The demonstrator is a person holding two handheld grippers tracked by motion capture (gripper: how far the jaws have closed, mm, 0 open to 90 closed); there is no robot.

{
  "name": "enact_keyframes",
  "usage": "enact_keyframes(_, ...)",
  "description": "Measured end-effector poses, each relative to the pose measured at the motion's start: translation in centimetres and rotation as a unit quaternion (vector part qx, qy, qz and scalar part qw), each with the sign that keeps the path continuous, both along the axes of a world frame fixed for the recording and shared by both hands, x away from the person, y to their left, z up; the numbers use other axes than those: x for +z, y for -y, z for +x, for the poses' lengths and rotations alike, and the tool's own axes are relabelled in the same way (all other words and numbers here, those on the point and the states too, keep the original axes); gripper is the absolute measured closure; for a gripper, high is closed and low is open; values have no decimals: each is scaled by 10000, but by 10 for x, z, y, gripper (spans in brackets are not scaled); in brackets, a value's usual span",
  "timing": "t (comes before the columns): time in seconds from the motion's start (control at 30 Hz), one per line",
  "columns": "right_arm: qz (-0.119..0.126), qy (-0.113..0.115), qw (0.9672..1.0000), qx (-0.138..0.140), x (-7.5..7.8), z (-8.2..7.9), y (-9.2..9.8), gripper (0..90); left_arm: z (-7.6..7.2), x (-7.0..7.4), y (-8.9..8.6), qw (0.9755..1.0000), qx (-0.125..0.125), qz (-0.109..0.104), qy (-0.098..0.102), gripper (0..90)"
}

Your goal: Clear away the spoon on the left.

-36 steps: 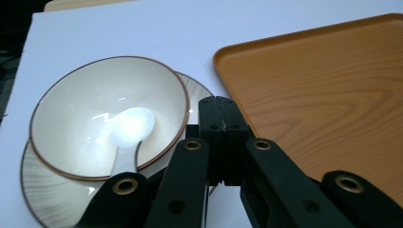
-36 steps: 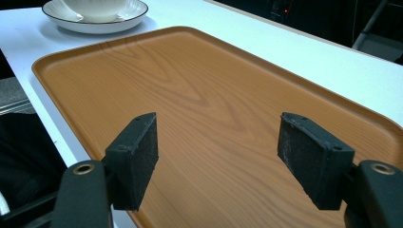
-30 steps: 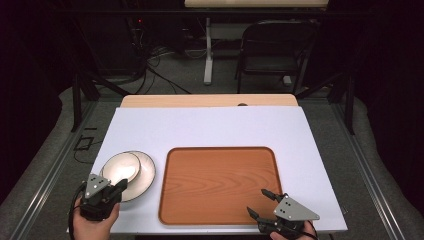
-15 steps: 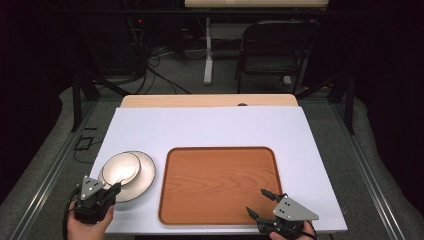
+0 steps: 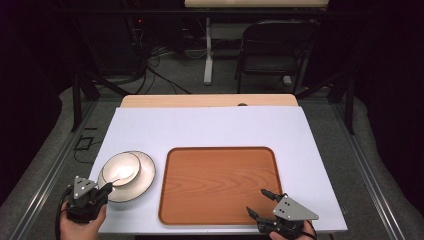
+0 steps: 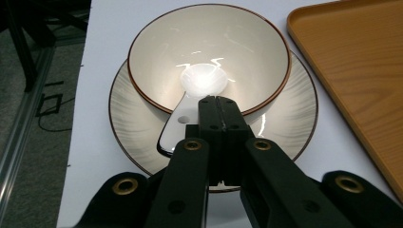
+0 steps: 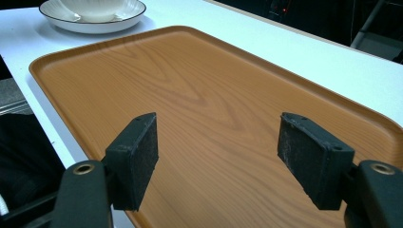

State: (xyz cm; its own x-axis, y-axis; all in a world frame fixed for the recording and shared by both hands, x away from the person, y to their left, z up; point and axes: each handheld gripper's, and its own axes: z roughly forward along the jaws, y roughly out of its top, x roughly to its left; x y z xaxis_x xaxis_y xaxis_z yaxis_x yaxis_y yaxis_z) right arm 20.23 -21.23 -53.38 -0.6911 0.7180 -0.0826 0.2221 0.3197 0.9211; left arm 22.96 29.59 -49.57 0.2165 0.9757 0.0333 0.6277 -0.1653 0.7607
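A cream bowl (image 6: 209,52) with a brown rim sits on a ribbed white plate (image 6: 128,109). A white spoon (image 6: 190,95) lies in the bowl, its handle resting over the near rim. My left gripper (image 6: 216,111) is shut, jaws pressed together with nothing between them, just right of the spoon handle above the plate's near side. In the high view the left gripper (image 5: 107,189) is at the plate's (image 5: 142,175) near-left edge. A wooden tray (image 5: 220,185) lies beside the plate. My right gripper (image 5: 259,202) stands open over the tray's near right corner (image 7: 214,95), holding nothing.
A white sheet (image 5: 210,130) covers the table, with a strip of bare wood (image 5: 200,101) at the far edge. Beyond the table stand a folding chair (image 5: 275,50) and cables on the floor. A metal rail (image 5: 45,170) runs along the left side.
My left gripper has drawn back toward the near-left corner, its tips now at the plate's near edge instead of over the plate. The right gripper has not moved.
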Motion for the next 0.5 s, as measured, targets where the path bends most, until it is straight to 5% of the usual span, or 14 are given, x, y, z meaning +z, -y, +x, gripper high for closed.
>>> enact_keyframes(0.5, -19, 7, 10000, 3, 0, 0, 0, 298, 14, 1, -22, 9992, 364, 136, 104, 900)
